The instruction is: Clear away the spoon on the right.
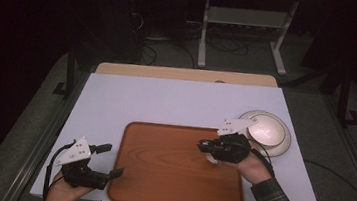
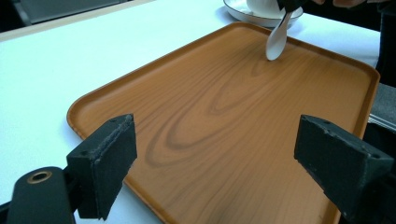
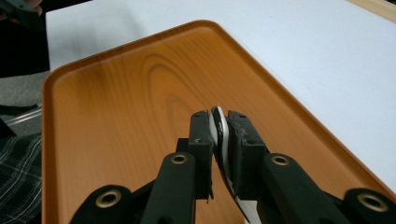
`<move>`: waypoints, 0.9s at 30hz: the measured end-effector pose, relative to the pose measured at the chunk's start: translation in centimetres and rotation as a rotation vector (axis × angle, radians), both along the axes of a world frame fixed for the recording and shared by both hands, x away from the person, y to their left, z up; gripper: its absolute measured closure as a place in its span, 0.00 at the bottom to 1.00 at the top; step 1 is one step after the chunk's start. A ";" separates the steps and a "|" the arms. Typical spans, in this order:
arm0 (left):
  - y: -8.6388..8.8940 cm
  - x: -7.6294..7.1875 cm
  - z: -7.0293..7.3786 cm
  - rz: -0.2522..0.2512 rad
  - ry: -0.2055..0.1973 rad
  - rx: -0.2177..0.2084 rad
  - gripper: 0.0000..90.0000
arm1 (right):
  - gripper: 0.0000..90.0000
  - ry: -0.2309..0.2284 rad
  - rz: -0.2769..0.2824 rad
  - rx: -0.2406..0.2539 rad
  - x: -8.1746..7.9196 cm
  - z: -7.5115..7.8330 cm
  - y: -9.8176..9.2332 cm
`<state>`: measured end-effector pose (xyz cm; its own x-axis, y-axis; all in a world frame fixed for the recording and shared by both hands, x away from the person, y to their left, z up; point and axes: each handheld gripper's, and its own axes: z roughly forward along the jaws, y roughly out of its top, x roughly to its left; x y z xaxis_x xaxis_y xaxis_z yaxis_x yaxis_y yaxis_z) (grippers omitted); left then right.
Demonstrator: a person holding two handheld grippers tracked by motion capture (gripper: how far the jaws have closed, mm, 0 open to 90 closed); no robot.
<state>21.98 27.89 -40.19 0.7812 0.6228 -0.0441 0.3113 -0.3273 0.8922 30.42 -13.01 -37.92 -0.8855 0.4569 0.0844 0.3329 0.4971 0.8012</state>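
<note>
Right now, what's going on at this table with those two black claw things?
A person sits at a white table holding a two-jaw gripper in each hand. The right gripper is clamped on a white spoon, holding it over the far right part of a wooden tray, bowl end pointing down. Just beyond the tray's corner, an upturned white bowl rests on a plate. The left gripper waits with open jaws by the tray's near left corner, holding nothing.

A glossy white plastic spoon [image 3: 220,135] hangs bowl-down, just above the brown wooden tray's [image 1: 177,191] right side
</note>
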 end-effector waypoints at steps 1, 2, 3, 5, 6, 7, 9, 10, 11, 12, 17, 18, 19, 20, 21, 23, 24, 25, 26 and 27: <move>0.0 -0.1 0.0 0.000 0.001 0.000 0.14 | 0.88 0.000 0.006 -0.004 -0.1 -0.1 0.3; 0.0 -0.1 0.0 -0.002 0.002 0.004 0.14 | 0.88 -0.004 0.013 -0.012 -0.2 -0.2 0.6; 0.0 -0.1 -0.1 -0.001 0.003 0.005 0.14 | 0.88 -0.006 0.016 -0.015 -0.2 -0.2 0.8; 0.1 0.0 -0.1 0.001 0.005 0.001 0.14 | 0.89 -0.006 0.023 -0.022 -0.1 -0.4 1.2; 0.1 0.0 -0.1 0.003 0.006 0.000 0.14 | 0.89 -0.008 0.027 -0.025 0.0 -0.5 1.4; 0.1 0.0 -0.1 0.004 0.007 0.000 0.14 | 0.89 -0.002 0.029 -0.027 0.2 -0.6 1.5; 0.1 0.0 -0.2 0.005 0.010 -0.001 0.14 | 0.90 0.003 0.031 -0.033 0.6 -0.9 2.0; 0.1 0.0 -0.2 0.005 0.010 0.000 0.14 | 0.90 0.005 0.033 -0.040 0.9 -1.0 2.2; 0.1 0.0 -0.2 0.005 0.009 0.001 0.14 | 0.91 0.009 0.037 -0.048 1.0 -1.2 2.5; 0.1 0.0 -0.2 0.005 0.009 0.001 0.14 | 0.92 0.013 0.039 -0.056 1.2 -1.4 2.8; 0.1 -0.1 -0.2 0.005 0.009 0.001 0.14 | 0.93 0.037 0.062 -0.117 1.4 -2.4 3.9; 0.1 -0.1 -0.2 0.004 0.009 0.001 0.14 | 0.93 0.035 0.066 -0.128 1.3 -2.6 4.1; 0.1 -0.1 -0.2 0.005 0.010 0.001 0.14 | 0.93 0.040 0.070 -0.138 1.3 -2.8 4.2; 0.2 0.0 -0.2 0.004 0.010 0.000 0.14 | 0.93 0.042 0.074 -0.147 1.3 -2.9 4.4; 0.2 0.0 -0.2 0.004 0.009 0.000 0.14 | 0.93 0.042 0.076 -0.157 1.3 -3.1 4.5; 0.1 0.0 -0.2 0.004 0.009 0.000 0.14 | 0.93 0.049 0.080 -0.175 1.2 -3.5 4.8; 0.1 0.0 -0.2 0.003 0.009 0.000 0.14 | 0.93 0.049 0.084 -0.187 1.2 -3.6 4.9; 0.1 0.0 -0.2 0.003 0.010 0.000 0.14 | 0.93 0.050 0.089 -0.197 1.1 -3.8 5.0; 0.1 0.0 -0.2 0.003 0.010 0.000 0.14 | 0.93 0.051 0.092 -0.205 1.1 -3.9 5.2; 0.1 0.0 -0.2 0.003 0.010 0.000 0.14 | 0.93 0.049 0.098 -0.216 1.1 -4.1 5.3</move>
<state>21.94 28.00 -40.38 0.7788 0.6251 -0.0518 0.3213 -0.3267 0.8889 31.48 -7.66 -42.02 -0.9238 0.3810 0.0382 0.3106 0.6869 0.6570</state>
